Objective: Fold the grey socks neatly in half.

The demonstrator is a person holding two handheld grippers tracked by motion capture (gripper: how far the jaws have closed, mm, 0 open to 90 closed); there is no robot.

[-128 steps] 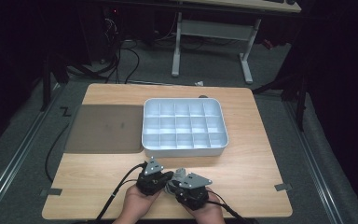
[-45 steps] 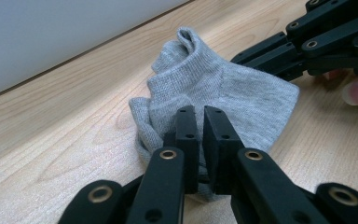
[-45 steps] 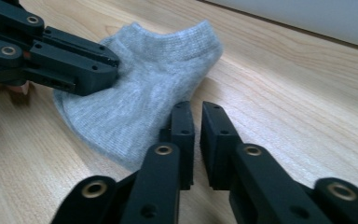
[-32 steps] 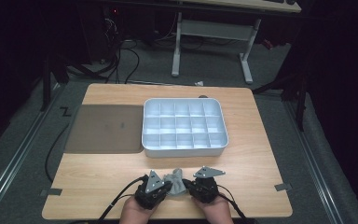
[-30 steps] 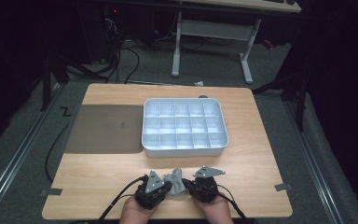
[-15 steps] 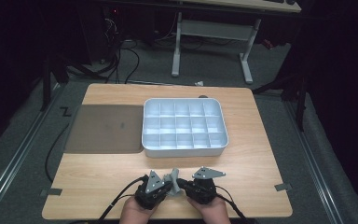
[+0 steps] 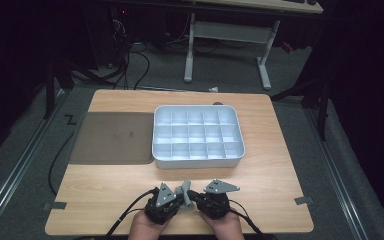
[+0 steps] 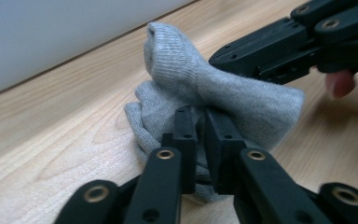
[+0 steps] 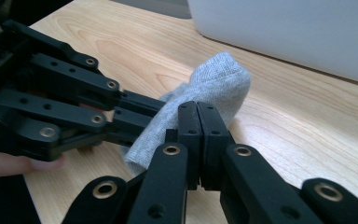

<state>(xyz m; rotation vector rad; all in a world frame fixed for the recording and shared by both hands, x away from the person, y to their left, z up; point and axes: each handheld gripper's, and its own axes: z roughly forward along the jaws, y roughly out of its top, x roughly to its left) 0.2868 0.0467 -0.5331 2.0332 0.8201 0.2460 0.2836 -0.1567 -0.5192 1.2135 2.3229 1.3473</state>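
Both grippers pinch the grey sock (image 8: 200, 93) at the table's (image 7: 105, 200) near edge, left gripper (image 8: 200, 128) jaws having just eased slightly on the fabric, right gripper (image 9: 198, 114) clamped; keep both grips firm and hands close while folding so the bundle stays tight.

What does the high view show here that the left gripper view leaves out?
High view: the whole wooden table, a white compartment tray with bare cells, a dark mat left of it, and both hands at the near edge.

Left gripper view: the grey sock's knit, bunched and pinched by the left gripper, with the right gripper clamped on its other side.

Both: sock, both grippers, wood surface, tray wall.
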